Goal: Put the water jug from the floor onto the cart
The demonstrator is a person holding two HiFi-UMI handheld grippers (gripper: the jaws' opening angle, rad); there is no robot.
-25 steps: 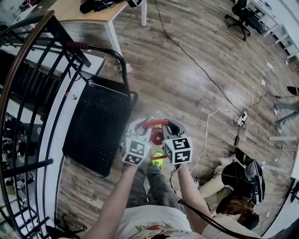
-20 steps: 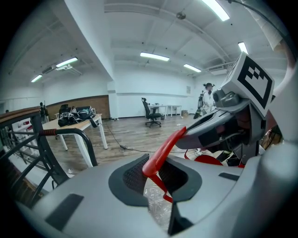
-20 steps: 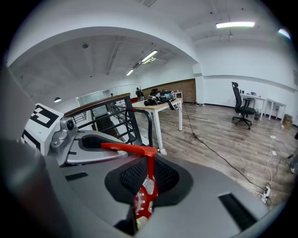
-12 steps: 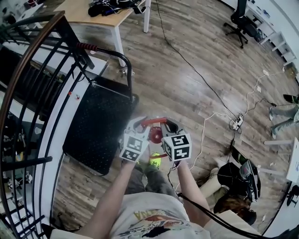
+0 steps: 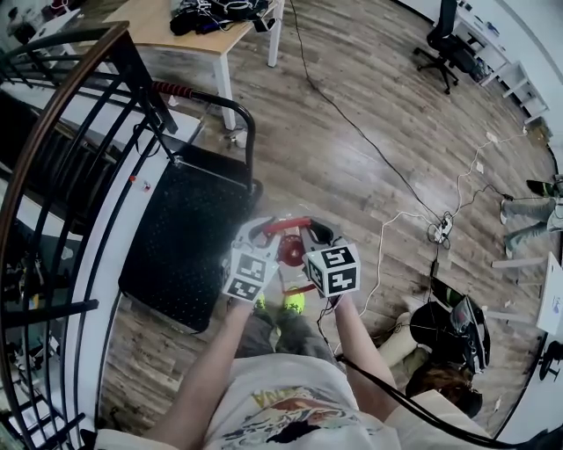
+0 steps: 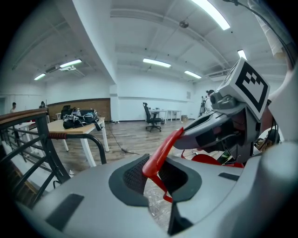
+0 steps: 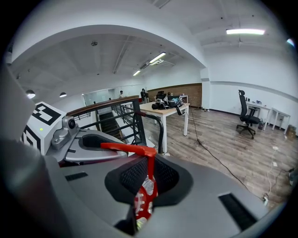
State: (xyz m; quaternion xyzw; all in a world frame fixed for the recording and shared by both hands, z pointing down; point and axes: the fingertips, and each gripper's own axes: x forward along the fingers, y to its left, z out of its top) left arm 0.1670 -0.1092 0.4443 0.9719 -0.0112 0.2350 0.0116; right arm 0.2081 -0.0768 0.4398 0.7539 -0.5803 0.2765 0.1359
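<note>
The water jug (image 5: 288, 253) is clear, with a red cap and a red carry handle (image 5: 283, 225), and hangs in front of my legs. My left gripper (image 5: 259, 235) is shut on the handle's left end and my right gripper (image 5: 315, 234) on its right end. The left gripper view has the red handle (image 6: 160, 153) pinched in my left gripper (image 6: 156, 174), clear plastic below. In the right gripper view my right gripper (image 7: 146, 179) clamps the handle (image 7: 128, 148) above the red cap (image 7: 143, 200). The black cart (image 5: 180, 246) lies to the left on the floor.
The cart's push handle (image 5: 244, 123) rises at its far end. A dark stair railing (image 5: 53, 132) runs down the left. A wooden table (image 5: 167, 26) stands beyond. Cables and a power strip (image 5: 437, 230) cross the floor right; bags (image 5: 449, 330) sit lower right.
Both grippers have risen together with the jug's handle held between them, shifting a little toward the cart. Their grips have not changed.
</note>
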